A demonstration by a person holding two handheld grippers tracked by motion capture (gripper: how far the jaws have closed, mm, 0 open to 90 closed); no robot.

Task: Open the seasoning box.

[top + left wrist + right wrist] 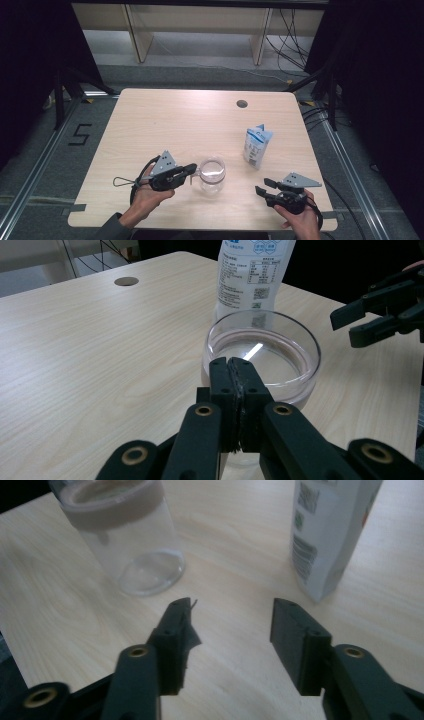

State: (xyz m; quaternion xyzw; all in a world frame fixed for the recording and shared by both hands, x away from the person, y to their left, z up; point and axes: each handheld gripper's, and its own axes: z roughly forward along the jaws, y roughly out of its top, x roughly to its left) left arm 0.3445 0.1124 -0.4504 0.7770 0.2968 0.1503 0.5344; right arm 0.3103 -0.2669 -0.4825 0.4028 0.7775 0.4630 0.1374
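A clear glass jar (pixel 212 176) with no lid stands on the wooden table (pixel 170 120) near its front edge. My left gripper (pixel 194 171) is shut, its tips right at the jar's left rim; in the left gripper view the closed jaws (pixel 232 364) cover the near rim of the jar (pixel 300 347), and I cannot tell if they touch it. My right gripper (pixel 262 186) hovers to the jar's right, open, with nothing between its jaws (pixel 233 604). A white and blue pouch (pixel 257 145) stands upright behind it, seen as the pouch (pixel 325 540) beside the jar (pixel 130 540).
A round cable hole (pixel 242 104) sits near the table's far edge. A thin cable loop (pixel 120 181) trails left from my left gripper. My right gripper (pixel 344 329) shows past the jar, with the pouch (pixel 250 275) behind it. Wooden shelf legs and cables lie beyond the table.
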